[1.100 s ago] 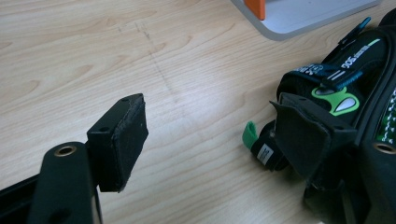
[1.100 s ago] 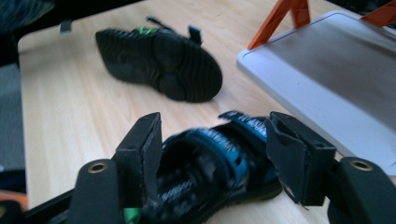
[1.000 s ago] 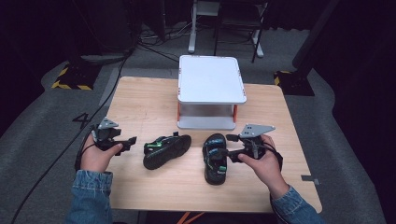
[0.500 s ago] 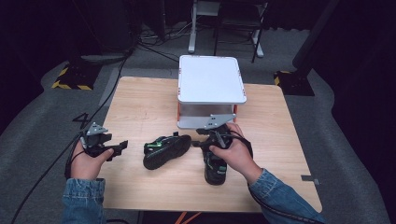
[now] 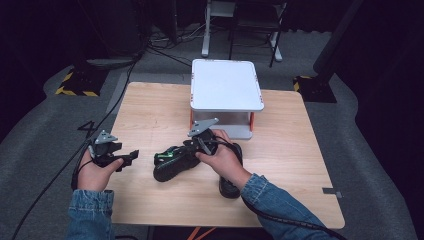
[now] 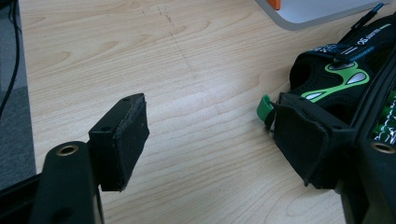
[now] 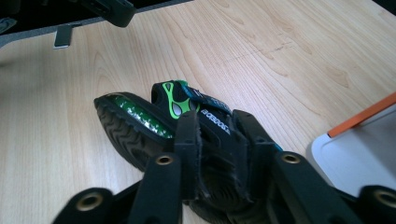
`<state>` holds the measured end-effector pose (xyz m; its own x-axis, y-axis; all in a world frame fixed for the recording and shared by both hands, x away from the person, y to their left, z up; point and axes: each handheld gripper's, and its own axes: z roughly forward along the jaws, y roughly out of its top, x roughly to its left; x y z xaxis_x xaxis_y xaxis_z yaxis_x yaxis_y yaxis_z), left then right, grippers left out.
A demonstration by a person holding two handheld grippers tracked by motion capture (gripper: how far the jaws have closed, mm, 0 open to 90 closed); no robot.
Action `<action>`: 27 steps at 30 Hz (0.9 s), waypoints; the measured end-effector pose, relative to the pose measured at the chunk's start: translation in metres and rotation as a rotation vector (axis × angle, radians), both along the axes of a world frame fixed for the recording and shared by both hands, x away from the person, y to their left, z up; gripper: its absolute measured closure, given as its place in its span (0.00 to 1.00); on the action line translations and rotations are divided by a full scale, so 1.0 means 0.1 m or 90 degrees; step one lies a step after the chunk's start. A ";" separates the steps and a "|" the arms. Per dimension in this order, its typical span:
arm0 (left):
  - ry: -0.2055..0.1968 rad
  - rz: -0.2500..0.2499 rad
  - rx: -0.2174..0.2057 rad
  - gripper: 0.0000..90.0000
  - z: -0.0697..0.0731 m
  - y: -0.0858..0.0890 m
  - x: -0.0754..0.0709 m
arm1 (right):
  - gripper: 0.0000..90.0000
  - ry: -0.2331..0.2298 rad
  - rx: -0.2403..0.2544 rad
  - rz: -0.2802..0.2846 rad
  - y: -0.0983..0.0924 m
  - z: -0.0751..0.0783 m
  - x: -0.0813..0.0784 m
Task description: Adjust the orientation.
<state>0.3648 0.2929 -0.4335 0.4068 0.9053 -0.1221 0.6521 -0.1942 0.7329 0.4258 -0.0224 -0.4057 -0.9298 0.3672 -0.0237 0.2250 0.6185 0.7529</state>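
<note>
Near the middle of the worktop, the right tool has reached across to the left-hand shoe, a black one with green trim lying on its side. Its long axis runs roughly left to right across the worktop, tilted a little, with the sole edge turned toward the person. The right tool's jaws have just been closing, and the right gripper view settles what they are closing on: the 2 pads sit either side of the shoe's upper near the collar, pressing on it, so I read that as a grip.

The left tool waits just to the left of the same shoe, jaws standing apart with nothing between them. It is close, but the right hand is the one on the shoe.

From above, the 2nd shoe shows only partly, tucked under the right forearm. The white stand sits just behind both shoes. The left gripper view adds the shoe's green heel tab sitting right beside that tool's far pad, apart from it or barely touching, I cannot tell which.

My guess is a lift toward the stand comes next.
</note>
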 end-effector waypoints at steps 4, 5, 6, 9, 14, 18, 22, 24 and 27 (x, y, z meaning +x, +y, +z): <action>0.001 -0.003 0.001 0.30 -0.01 0.00 0.01 | 0.82 0.012 -0.031 0.004 0.06 -0.06 0.01; 0.001 -0.003 -0.001 0.30 0.00 0.00 0.01 | 0.84 0.013 -0.026 0.008 0.06 -0.08 0.00; 0.001 -0.005 0.000 0.30 0.00 0.00 0.01 | 0.86 0.015 -0.024 0.008 0.06 -0.08 -0.01; -0.002 -0.001 -0.003 0.30 0.01 0.01 0.00 | 0.88 0.012 -0.028 0.013 0.05 -0.07 -0.06; -0.001 -0.001 -0.003 0.30 0.01 0.00 0.00 | 0.90 0.006 -0.048 0.029 -0.02 -0.04 -0.19; -0.001 -0.001 -0.002 0.30 0.01 -0.01 0.00 | 0.92 0.022 -0.057 0.034 -0.13 -0.03 -0.31; 0.002 -0.005 -0.004 0.30 0.01 -0.02 0.01 | 0.93 0.042 -0.065 0.040 -0.21 -0.05 -0.41; 0.003 -0.005 -0.004 0.30 0.01 -0.02 0.01 | 0.92 0.053 -0.077 0.047 -0.25 -0.08 -0.46; 0.006 -0.004 -0.005 0.30 0.00 -0.03 0.02 | 0.88 0.059 -0.097 0.045 -0.29 -0.13 -0.52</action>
<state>0.3666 0.2896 -0.4333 0.4114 0.9016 -0.1333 0.6573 -0.1922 0.7287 0.3741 -0.0512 -0.4191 -0.9539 0.2999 0.0126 0.2412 0.7407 0.6270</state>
